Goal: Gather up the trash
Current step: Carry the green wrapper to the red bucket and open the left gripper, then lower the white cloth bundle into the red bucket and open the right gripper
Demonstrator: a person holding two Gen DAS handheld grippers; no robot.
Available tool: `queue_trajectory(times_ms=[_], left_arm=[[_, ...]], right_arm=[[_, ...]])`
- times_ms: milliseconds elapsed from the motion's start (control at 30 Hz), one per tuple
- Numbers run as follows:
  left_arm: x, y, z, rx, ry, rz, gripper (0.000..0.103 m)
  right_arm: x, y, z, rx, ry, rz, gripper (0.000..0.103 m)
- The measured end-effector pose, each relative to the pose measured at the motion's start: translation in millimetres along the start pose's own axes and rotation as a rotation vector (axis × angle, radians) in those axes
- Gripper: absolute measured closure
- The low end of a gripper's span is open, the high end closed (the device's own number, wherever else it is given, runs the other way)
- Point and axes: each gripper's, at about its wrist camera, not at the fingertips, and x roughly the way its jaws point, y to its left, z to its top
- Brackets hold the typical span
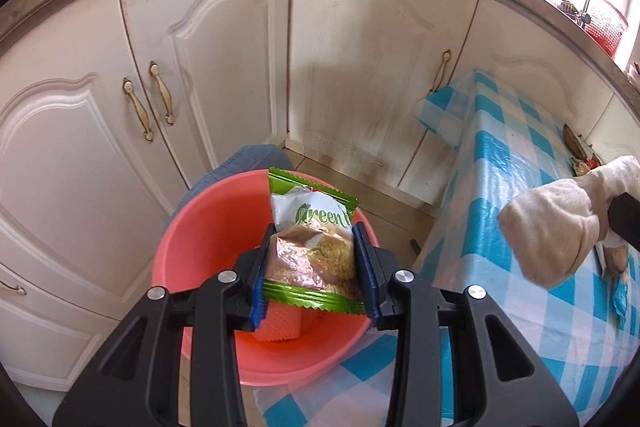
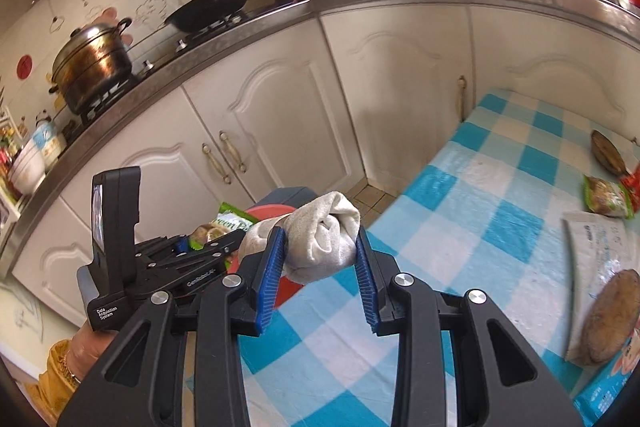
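White kitchen cabinets (image 1: 224, 67) fill the left wrist view, where the left tool (image 1: 314, 267) is clamped on a green snack packet (image 1: 316, 247), held directly above a pink bucket (image 1: 192, 259) beside the checkered desk (image 1: 520, 187). From the right wrist, the right tool (image 2: 320, 259) grips a rolled grey sock (image 2: 324, 243) over the desk's near edge, with another green packet (image 2: 606, 197) lying ahead to its right.

From my left wrist view, the snack packet (image 1: 316, 247) hides part of the pink basin (image 1: 200, 247) floor; a pale textured item (image 1: 278, 325) beneath it I can't identify. Right edge cuts off the rolled cloth (image 1: 560, 227). From my right view, the basin (image 2: 268, 213) is mostly hidden behind cloth (image 2: 324, 243) and left tongs (image 2: 182, 247); a brown round thing (image 2: 610, 315) on the worktop (image 2: 460, 227) is unclear.
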Motion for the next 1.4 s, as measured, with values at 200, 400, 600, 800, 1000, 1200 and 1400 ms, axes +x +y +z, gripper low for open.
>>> queue_trajectory(times_ms=[200, 400, 600, 800, 1000, 1200, 1400], left_arm=[[4.4, 14.0, -3.2, -0.007, -0.002, 0.048, 0.064], [9.2, 26.5, -7.6, -0.015, 0.007, 0.082, 0.064], [16.1, 35.9, -11.3, -0.024, 0.019, 0.113, 0.064], [25.0, 41.9, -13.0, -0.027, 0.036, 0.138, 0.062], [28.6, 40.2, -14.6, -0.013, 0.028, 0.175, 0.032], [21.6, 32.1, -9.8, 0.011, -0.002, 0.195, 0.02], [8.7, 12.3, -0.5, 0.046, -0.038, 0.179, 0.017]], right_arm=[[28.1, 26.7, -2.0, -0.062, 0.056, 0.014, 0.067], [52.0, 46.1, -4.0, -0.12, 0.101, 0.016, 0.067], [71.4, 53.6, -5.4, -0.142, 0.139, 0.017, 0.066], [86.9, 62.8, -8.6, -0.182, 0.168, 0.002, 0.063], [93.4, 62.5, -14.2, -0.179, 0.179, 0.003, 0.033], [76.8, 47.4, -14.6, -0.118, 0.138, -0.006, 0.022], [47.6, 26.3, -13.2, -0.061, 0.069, -0.054, 0.013]])
